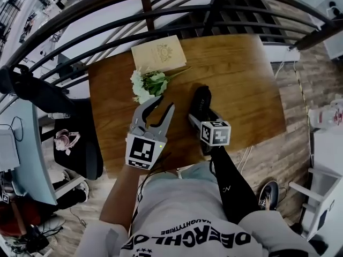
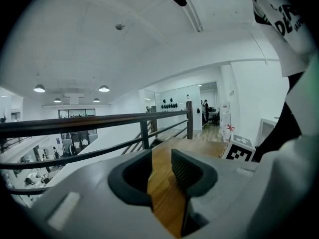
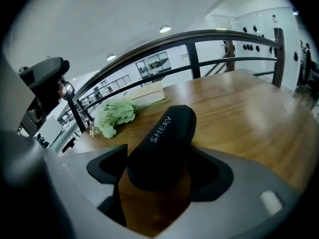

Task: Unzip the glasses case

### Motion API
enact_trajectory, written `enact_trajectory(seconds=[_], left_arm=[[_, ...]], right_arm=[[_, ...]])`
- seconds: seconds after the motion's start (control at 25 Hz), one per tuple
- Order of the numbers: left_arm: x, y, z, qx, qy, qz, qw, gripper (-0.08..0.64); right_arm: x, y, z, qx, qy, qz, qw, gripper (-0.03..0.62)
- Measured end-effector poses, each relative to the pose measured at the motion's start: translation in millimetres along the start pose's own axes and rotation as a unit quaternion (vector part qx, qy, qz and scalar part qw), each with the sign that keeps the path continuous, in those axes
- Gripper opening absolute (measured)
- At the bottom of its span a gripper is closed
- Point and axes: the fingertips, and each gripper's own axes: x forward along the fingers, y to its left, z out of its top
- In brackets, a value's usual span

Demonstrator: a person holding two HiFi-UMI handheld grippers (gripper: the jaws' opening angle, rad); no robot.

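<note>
left gripper [image 2: 162, 171]: jaws parted to a narrow gap; nothing stands between the ribbed pads [image 2: 182, 169]; only the wood of the table [image 1: 241, 84] shows through the gap; in the head view this gripper is held above the near left part of the table, its tips pointing toward the flowers [image 1: 149, 83] and stopping short of them.

right gripper [image 3: 158, 171]: jaws closed in on the near end of the glasses case [image 3: 164, 143]; the case fills the space between the two pads, one pad against each long side; table wood shows below the case's rounded end; the marker cube [image 1: 215, 133] sits at the rear of this gripper, over the near table edge.

glasses case: black, oblong, with white lettering "shery" along its top; located near the middle of the table, long axis running away from the person; near end inside the right jaws, far end free and pointing toward the railing [image 1: 161, 9]; zipper not discernible in any view.

other items: flowers, white with green stems, lying just left of the case's far end, apart from it; a cream book [image 1: 158, 52] lying flat at the far edge of the table, beyond the flowers; the flower stems reach its near corner.
</note>
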Motion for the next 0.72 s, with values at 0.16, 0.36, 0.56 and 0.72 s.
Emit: enact_trajectory(seconds=[0.16, 0.36, 0.56, 0.72], left_arm=[[18, -10, -6, -0.002, 0.014, -0.005, 0.9999, 0.130], [46, -25, -10, -0.013, 0.028, -0.010, 0.9995, 0.130], [78, -43, -10, -0.012, 0.041, -0.015, 0.9990, 0.130], [105, -56, -9, -0.006, 0.049, -0.020, 0.9986, 0.130]], right_arm=[[4, -18, 3, -0.048, 0.017, 0.034, 0.998, 0.399], [-8, -43, 19, -0.093, 0.034, 0.044, 0.994, 0.387], [-18, -70, 40, -0.146, 0.039, 0.042, 0.988, 0.383], [-22, -87, 57, -0.163, 0.034, 0.035, 0.985, 0.333]])
